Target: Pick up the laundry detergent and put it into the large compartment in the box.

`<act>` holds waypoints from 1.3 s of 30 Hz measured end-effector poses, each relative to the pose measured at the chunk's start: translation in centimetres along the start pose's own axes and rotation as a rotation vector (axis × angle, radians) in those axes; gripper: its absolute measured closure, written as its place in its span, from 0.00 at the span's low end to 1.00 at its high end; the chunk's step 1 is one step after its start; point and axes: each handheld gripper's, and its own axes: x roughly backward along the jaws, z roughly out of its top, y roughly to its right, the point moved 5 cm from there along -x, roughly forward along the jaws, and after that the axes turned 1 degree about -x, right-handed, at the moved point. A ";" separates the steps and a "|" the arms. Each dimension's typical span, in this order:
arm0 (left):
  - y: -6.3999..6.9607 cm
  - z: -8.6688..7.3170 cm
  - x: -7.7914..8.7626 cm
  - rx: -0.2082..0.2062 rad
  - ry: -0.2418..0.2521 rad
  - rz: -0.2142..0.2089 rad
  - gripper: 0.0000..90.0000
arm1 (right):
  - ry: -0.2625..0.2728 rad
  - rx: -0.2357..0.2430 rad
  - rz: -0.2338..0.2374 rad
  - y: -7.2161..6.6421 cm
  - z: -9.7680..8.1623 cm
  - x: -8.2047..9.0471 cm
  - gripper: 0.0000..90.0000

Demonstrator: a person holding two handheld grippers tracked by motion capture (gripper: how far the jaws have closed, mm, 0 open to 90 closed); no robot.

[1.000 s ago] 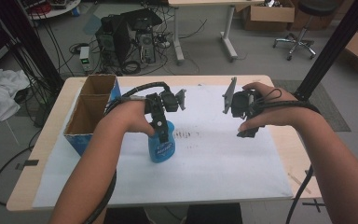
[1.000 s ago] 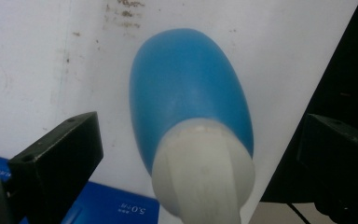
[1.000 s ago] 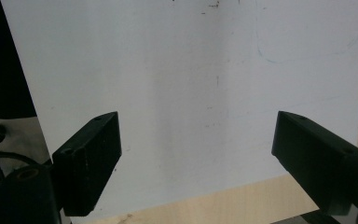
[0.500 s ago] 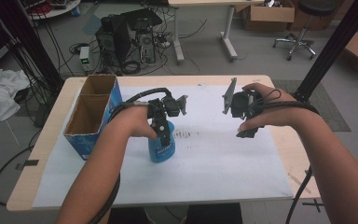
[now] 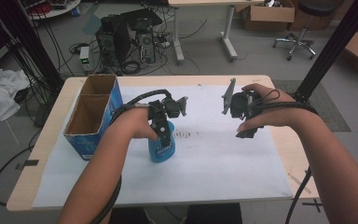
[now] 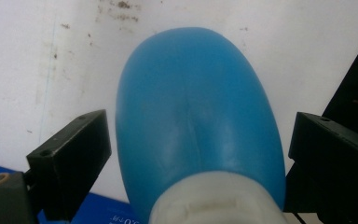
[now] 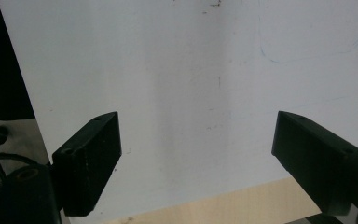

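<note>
I see the blue bottle standing upright on the white sheet that covers most of the tabletop, its long axis vertical and its white neck pointing up toward my left gripper. In the left gripper view I look straight down the bottle; its body is oval from above, and the two black jaws stand spread on either side of it with a thin gap at each side, so the left gripper is released around the bottle and not clamping it. The bottle sits a little left of the sheet's middle, just right of the open cardboard box with two compartments at the tabletop's left edge. My right gripper hangs above the sheet to the right, well apart from the bottle, and in its own view the right gripper has jaws wide apart over bare sheet, with a strip of wood at the near edge. Open sheet lies in front of the bottle and between the two grippers
</note>
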 end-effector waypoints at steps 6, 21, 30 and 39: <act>0.2 0.5 0.0 -0.004 0.005 0.006 0.14 | -0.003 0.000 -0.003 -0.1 0.0 0.0 0.17; 0.3 0.4 -0.3 -0.004 -0.006 0.003 0.21 | 0.000 -0.005 -0.005 0.0 -0.3 0.1 0.17; 0.2 0.3 -0.2 0.009 0.005 0.003 0.28 | 0.001 -0.006 -0.010 0.0 -0.2 0.1 0.17; 0.2 0.3 -0.3 0.019 0.001 0.021 0.32 | 0.005 -0.011 -0.015 0.0 -0.1 0.3 0.17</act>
